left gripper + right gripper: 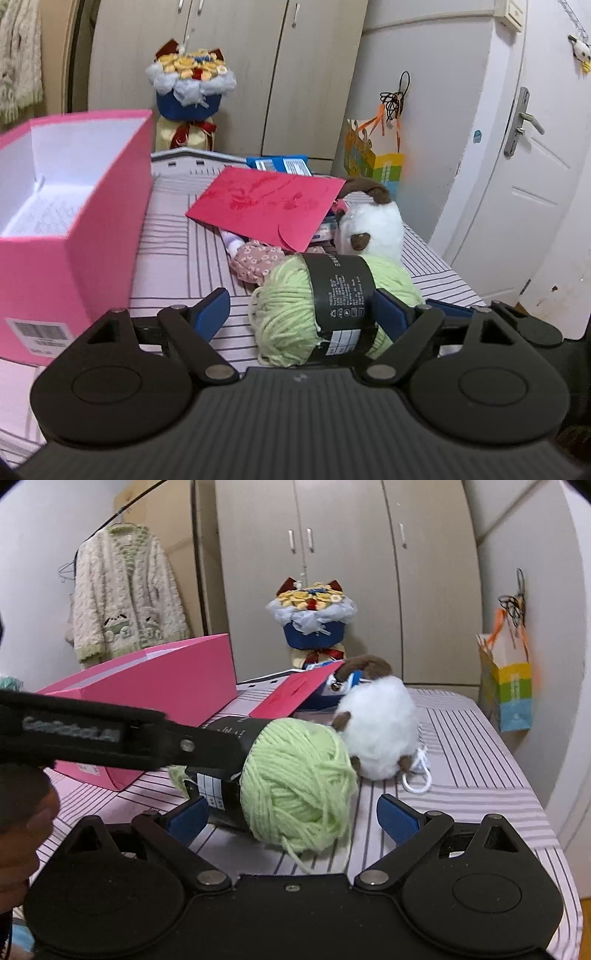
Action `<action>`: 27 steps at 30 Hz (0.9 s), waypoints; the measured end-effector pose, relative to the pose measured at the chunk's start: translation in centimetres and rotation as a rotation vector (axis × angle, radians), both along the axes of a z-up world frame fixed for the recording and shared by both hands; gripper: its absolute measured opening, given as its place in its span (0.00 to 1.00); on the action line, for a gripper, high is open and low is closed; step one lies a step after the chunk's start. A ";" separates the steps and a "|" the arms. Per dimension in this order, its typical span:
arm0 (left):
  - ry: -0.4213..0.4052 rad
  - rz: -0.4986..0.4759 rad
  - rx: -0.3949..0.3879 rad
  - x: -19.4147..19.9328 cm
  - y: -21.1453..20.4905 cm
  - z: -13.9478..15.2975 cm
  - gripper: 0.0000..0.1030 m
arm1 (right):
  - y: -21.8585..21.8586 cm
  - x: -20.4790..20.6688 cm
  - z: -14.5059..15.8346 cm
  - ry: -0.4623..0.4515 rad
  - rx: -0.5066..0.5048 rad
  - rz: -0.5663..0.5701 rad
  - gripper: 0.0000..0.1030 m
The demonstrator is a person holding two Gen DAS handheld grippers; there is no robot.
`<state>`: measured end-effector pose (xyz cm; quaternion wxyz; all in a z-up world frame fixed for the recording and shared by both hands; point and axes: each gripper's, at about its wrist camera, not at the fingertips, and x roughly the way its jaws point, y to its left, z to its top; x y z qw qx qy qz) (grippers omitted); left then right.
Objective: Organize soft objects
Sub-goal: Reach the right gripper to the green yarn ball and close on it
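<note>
Fingers of the left gripper (301, 312) stand wide on either side of a pale green yarn skein (291, 317) with a black paper band; the right blue pad (391, 317) lies against the band, the left blue pad (212, 314) stands clear of the wool, so nothing is clamped; no earlier view is given. Left wrist view, left to right: an open pink shoebox (103, 236) with a white interior and a barcode label, resting on the striped bedsheet (173, 229); a red envelope (269, 205) lying tilted over a doll in a floral dress (255, 260); the skein, just in front of the doll; a white plush animal (373, 227) with brown ears, touching the skein's far right side; a white door (535, 155) at the right edge. Behind the bed, a plush-bear bouquet (190, 79) in blue wrap stands before beige wardrobe doors (229, 44). Right wrist view, left to right: a cream knitted cardigan (125, 590) on a hanger; the left gripper's black arm (122, 738) reaching across to the skein's band; the right gripper (291, 818), its blue pads spread wide, the loose green end of the skein lying between them, neither pad pressing it; the white plush just beyond; a colourful paper bag (508, 690) hanging at the wall.
</note>
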<state>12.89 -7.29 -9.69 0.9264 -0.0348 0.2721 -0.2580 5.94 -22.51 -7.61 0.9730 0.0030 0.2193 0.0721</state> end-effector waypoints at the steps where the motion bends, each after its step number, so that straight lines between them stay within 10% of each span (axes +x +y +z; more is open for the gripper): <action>1: -0.001 -0.010 -0.011 0.1 0.0 -0.1 0.77 | 0.1 0.3 0.0 -0.001 -0.004 0.004 0.96; 6: 0.012 -0.099 0.035 -0.4 -1.3 0.0 0.58 | 0.3 0.9 -0.5 0.005 0.027 0.053 0.96; 13: 0.070 -0.098 0.030 0.2 -1.6 -0.4 0.59 | 2.0 1.7 -2.3 0.013 -0.112 -0.013 0.95; 27: 0.073 -0.183 -0.009 -1.8 -0.4 1.6 0.62 | 2.8 -0.8 0.1 0.003 -0.046 0.010 0.91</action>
